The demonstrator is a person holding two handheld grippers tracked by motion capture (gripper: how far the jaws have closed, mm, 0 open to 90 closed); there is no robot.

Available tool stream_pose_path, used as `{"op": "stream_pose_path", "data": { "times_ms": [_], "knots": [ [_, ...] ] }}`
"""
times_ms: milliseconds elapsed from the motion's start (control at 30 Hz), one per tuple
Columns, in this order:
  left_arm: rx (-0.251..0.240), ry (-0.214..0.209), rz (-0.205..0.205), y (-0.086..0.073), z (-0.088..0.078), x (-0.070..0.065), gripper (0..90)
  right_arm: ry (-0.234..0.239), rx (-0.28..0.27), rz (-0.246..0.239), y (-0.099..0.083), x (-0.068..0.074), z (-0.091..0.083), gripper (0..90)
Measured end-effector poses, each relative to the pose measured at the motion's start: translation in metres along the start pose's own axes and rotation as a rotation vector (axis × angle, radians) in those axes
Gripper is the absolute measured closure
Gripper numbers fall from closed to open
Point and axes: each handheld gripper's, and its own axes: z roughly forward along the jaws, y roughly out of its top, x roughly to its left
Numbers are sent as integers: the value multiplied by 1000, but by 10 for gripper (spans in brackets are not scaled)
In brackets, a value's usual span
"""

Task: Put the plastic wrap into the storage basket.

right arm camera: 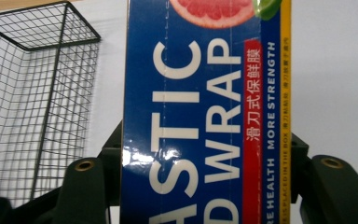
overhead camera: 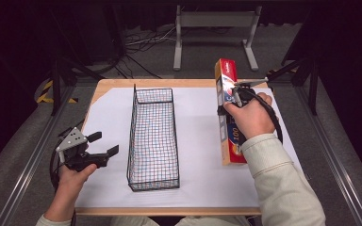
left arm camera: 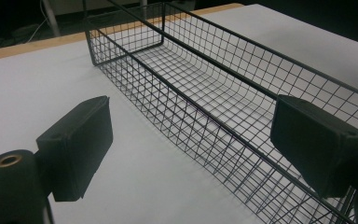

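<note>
A: Largest item?
B: White-covered wooden table (overhead camera: 193, 188); long black wire-mesh basket (overhead camera: 153, 136) left of centre.
A: Next?
B: Long blue-and-red cardboard plastic-wrap box (overhead camera: 227, 94) near the right edge, clenched mid-length by the right gripper (overhead camera: 235, 96).
A: Left gripper (overhead camera: 104, 143)?
B: Released, holding nothing, by the left edge.
A: Handling?
B: Keep the box level; align lengthwise over the basket.

The plastic wrap box (overhead camera: 227, 113) is blue with white lettering, a red strip, a yellow edge and a pink grapefruit picture; its far end looks red. Left of it, the wire basket (overhead camera: 153, 136) is black grid. The worktop (overhead camera: 198, 141) is white, wood-edged.
</note>
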Motion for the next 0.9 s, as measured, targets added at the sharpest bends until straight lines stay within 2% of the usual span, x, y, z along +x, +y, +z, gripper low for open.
{"op": "stream_pose_path", "data": {
  "times_ms": [100,200,433,600,900],
  "knots": [
    [1,-1,-8,0,0,0,137,0,-2,-19,3,11,-1,407],
    [0,-1,1,0,0,0,137,18,-4,-37,5,23,-2,407],
    [-2,-4,-8,0,-1,0,137,47,-2,-69,10,52,-1,407],
    [-16,-3,-10,-1,-3,1,137,79,0,-79,12,68,0,407],
    [-18,-5,-8,-2,-2,1,137,104,14,-109,12,92,4,406]
  ]
}}
